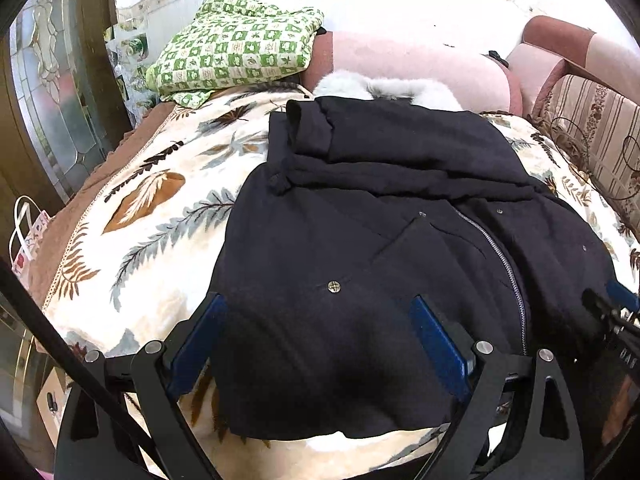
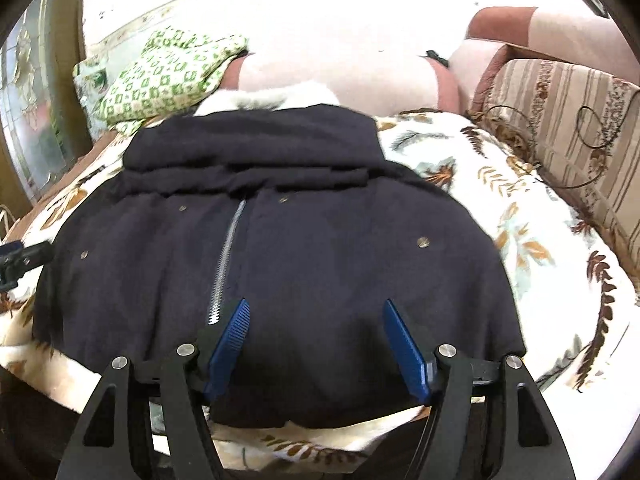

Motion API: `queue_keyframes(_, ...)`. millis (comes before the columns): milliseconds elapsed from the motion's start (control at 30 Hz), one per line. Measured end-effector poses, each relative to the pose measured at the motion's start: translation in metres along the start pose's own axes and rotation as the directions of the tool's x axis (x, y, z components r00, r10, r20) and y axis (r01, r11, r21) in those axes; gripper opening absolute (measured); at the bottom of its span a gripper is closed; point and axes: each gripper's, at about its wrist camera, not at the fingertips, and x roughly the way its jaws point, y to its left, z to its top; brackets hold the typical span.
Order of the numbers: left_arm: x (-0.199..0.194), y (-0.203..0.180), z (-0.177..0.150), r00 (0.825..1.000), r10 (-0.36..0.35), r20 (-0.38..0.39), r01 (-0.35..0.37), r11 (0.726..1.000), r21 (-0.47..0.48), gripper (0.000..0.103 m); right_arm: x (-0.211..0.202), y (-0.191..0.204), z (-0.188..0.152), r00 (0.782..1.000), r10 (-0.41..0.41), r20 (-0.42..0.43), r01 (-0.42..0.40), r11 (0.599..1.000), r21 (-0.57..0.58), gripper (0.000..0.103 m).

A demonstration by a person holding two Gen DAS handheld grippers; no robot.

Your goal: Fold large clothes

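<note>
Coat (image 1: 360,248), black and thick, is seen lying on the leaf-print blanket (image 1: 160,200) on the bed, sleeves folded across its top. Both the left tool (image 1: 320,332) and the right tool (image 2: 316,332) are held wide open above the near hem, with nothing gripped. The puffy layers could be knocked loose if bumped. A shiny metal zipper (image 2: 226,256), round snaps and a soft grey fur collar (image 1: 384,88) are seen.
</note>
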Motion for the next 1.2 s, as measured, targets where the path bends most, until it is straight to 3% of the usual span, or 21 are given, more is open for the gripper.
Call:
queue_keyframes(200,0.005,0.003,0.001,1.000,0.013,-0.016,-0.013,1.000,-0.008,0.093,0.008,-0.042,0.011,0.997,-0.075,-0.014,0.076,0.994,0.077,0.074)
queue_keyframes(333,0.012,0.008,0.001,0.999,0.025,-0.031,-0.026,0.999,-0.019,0.093,0.019,-0.085,0.021,0.992,-0.115,-0.053,0.123,0.977,0.173,0.082)
queue_keyframes(600,0.024,0.018,0.001,0.996,0.057,-0.063,-0.059,0.997,-0.043,0.093,0.059,-0.170,0.027,0.986,-0.070,-0.153,0.126,0.908,0.399,0.082)
queue_keyframes(933,0.036,0.042,0.007,0.991,0.100,-0.085,-0.107,0.991,-0.085,0.093,0.078,-0.189,0.028,0.990,0.009,-0.138,0.060,0.872,0.486,0.086)
queue_keyframes(1200,0.041,0.123,0.016,0.992,0.067,-0.110,-0.098,0.945,-0.313,0.093,0.076,-0.199,0.028,0.993,-0.001,-0.119,0.061,0.861,0.504,0.087)
